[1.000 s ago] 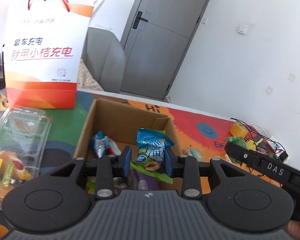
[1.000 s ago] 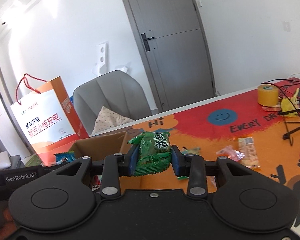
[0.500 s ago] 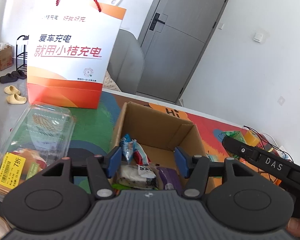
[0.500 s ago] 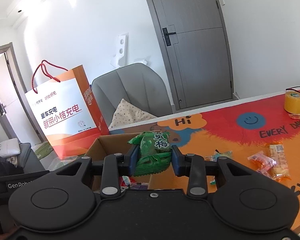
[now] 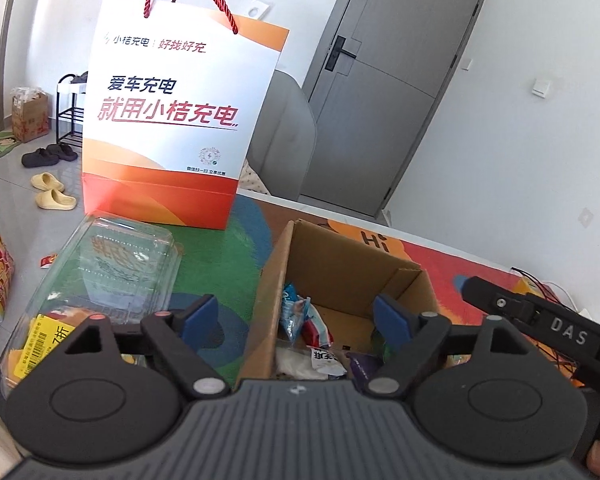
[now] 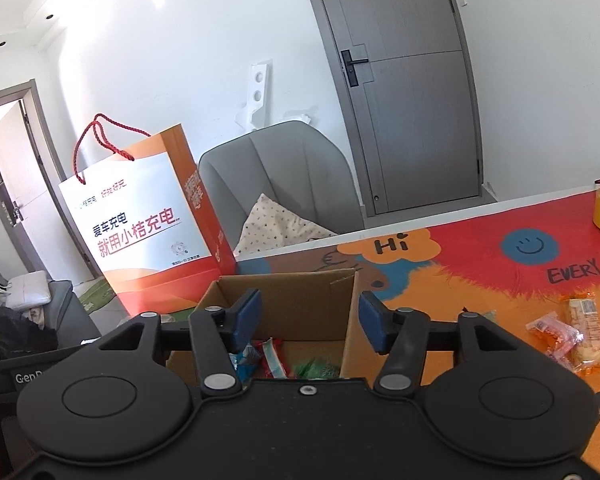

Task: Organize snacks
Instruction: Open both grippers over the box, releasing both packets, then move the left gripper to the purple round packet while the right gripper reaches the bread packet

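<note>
Both the left claw and right claw hover over the cardboard box, jaws just spread and empty, their snack packets released inside for sorting.

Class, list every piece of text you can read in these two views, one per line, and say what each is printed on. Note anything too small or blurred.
"小桔充电 好找好充", "爱车充电", "就用小桔充电": paper gift bag
"Hi": table mat
"EVERY D", cut off: table mat
"DAS": right gripper body
"GenR", cut off: left gripper body
"7折": yellow sticker on clear plastic box
Snack wrappers in cardboard box: too blurred.
</note>
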The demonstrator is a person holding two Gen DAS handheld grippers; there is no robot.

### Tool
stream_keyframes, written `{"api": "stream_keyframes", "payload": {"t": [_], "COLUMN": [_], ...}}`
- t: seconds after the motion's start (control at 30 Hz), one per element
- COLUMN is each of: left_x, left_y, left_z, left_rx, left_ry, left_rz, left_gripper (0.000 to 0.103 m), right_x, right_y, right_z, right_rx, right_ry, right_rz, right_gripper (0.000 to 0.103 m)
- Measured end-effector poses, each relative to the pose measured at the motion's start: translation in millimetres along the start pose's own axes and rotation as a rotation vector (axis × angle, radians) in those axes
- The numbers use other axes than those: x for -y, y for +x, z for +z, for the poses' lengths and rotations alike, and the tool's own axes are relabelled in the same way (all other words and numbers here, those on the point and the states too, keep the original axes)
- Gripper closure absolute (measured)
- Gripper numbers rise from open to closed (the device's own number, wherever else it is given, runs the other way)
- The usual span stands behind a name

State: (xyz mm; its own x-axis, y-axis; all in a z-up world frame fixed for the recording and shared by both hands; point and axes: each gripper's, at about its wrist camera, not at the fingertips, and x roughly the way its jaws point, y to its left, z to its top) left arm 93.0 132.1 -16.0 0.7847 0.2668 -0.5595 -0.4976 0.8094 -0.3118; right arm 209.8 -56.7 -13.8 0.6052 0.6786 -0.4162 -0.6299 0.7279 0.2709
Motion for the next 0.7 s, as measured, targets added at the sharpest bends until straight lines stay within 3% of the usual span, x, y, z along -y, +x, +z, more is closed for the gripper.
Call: {"api": "stream_keyframes", "payload": {"t": [0.4,0.7], "left_x": [32,71], "left_y": [8,13], "left_z": [-12,-24], "left_rx": [-0.025,-0.042], "left_ry": [0.048,0.103], "left_rz": [-0.024,-0.077], "left_gripper": [0.014,0.013], "right_x": [46,86], "right_y": [-33,-57], "right_z": [-14,-25], "right_rx": [0.008,0.007], "right_ry": [0.072,0.137], "right_rz": [-0.123,-0.216], "right_gripper": [0.028,0.023]}}
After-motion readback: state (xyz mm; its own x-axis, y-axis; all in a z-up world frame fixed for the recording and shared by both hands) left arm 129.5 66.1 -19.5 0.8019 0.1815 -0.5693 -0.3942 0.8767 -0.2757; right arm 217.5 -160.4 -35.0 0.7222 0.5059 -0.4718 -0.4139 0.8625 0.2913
